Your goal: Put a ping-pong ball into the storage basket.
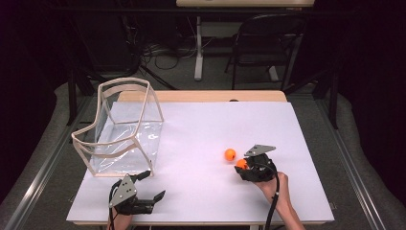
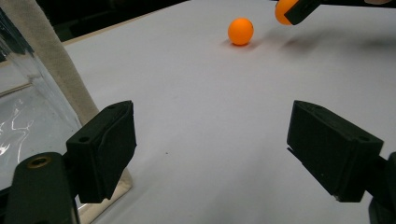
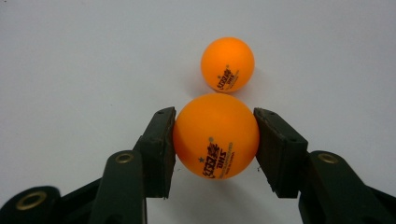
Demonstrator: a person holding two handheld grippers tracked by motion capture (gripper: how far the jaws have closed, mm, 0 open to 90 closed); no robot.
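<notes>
My right gripper (image 1: 242, 166) (image 3: 215, 135) is shut on an orange ping-pong ball (image 3: 215, 136) (image 1: 241, 163) and holds it just above the white table sheet. A second orange ball (image 1: 230, 154) (image 3: 227, 64) (image 2: 241, 31) lies on the sheet just beyond the held one. In the left gripper view the held ball (image 2: 285, 11) appears at the top edge, to the right of the lying ball. My left gripper (image 1: 154, 185) (image 2: 210, 154) stands open near the table's front left edge, nothing between its jaws. A clear plastic bag with a cloth-trimmed rim (image 1: 123, 125) (image 2: 44, 70) stands upright just beyond the left gripper.
The white sheet (image 1: 201, 129) covers the tabletop, with bare sheet between the bag and the balls. Beyond the far edge stand a folding chair (image 1: 263, 43) and a table leg with cables on the floor.
</notes>
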